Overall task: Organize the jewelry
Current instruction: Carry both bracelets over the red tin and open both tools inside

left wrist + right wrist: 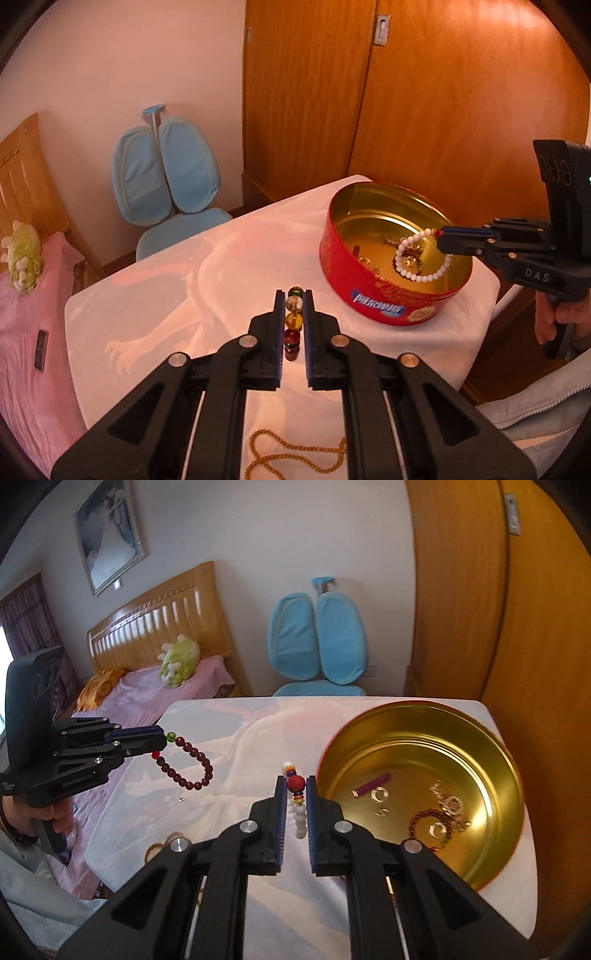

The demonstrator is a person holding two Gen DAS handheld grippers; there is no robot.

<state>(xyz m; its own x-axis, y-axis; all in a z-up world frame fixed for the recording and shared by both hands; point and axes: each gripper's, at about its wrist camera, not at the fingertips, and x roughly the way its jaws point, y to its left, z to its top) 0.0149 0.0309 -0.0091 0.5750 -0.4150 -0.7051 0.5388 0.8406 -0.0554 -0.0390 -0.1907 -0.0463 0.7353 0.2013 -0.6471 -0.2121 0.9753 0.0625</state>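
My left gripper point(293, 295) is shut on a bead bracelet point(293, 319); green, clear, yellow and red beads show between its fingers. In the right wrist view the left gripper point(162, 742) holds that dark red bracelet point(188, 766) hanging above the table's left side. My right gripper point(295, 781) is shut on a white bead bracelet point(299, 821) with a red bead. In the left wrist view the right gripper point(439, 238) holds the white bracelet point(421, 260) dangling over the open red tin point(369, 295). The tin point(491, 760) holds rings, a purple stick point(371, 786) and another dark bracelet point(428, 827).
A gold bead necklace point(291, 452) lies on the white-clothed table point(166, 295) near its front edge. A blue chair point(173, 184) stands behind the table and a bed with a pink sheet point(26, 332) is to the left. Wooden wardrobe doors point(443, 92) rise behind the tin.
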